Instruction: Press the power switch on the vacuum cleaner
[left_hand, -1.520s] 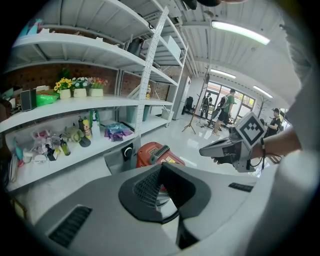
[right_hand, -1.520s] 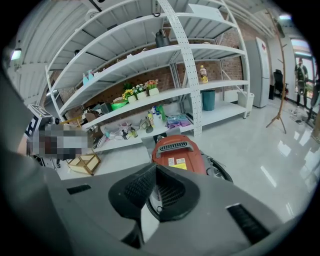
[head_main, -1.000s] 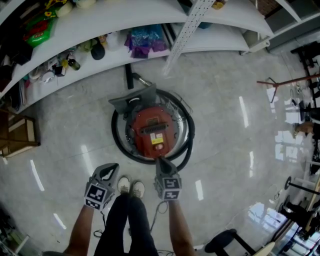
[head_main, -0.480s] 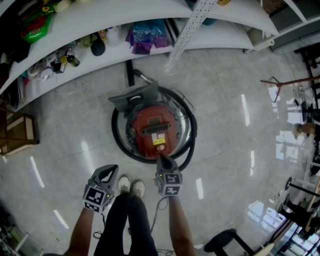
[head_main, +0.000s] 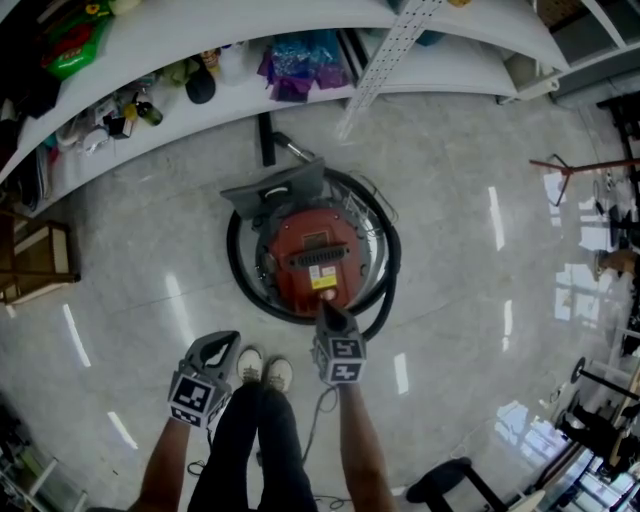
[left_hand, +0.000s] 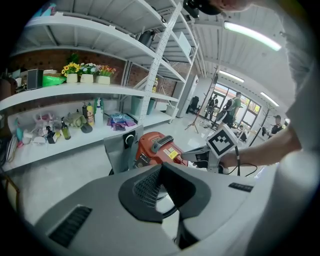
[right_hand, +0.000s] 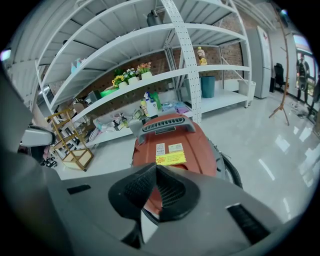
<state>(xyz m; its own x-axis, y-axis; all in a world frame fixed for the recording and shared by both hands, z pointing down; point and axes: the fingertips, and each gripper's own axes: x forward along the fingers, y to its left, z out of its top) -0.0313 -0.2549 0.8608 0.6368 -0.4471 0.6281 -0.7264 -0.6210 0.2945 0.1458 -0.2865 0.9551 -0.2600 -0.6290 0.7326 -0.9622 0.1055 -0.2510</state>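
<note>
A red canister vacuum cleaner stands on the floor, with a black handle and a yellow label on top; it also shows as the vacuum and close up as the vacuum. My right gripper is shut, and its tips touch the vacuum's near end just below the yellow label. From the side, the right gripper meets a small red button there. In the right gripper view the jaws hide that spot. My left gripper hangs shut and empty, left of the person's shoes.
A black hose coils round the vacuum, and a grey floor head stands behind it. White shelves full of small items run along the back. A wooden rack is at the left. A black chair base is at the lower right.
My right gripper has moved forward and its tips have come onto the vacuum's near end. The left gripper has barely moved.
</note>
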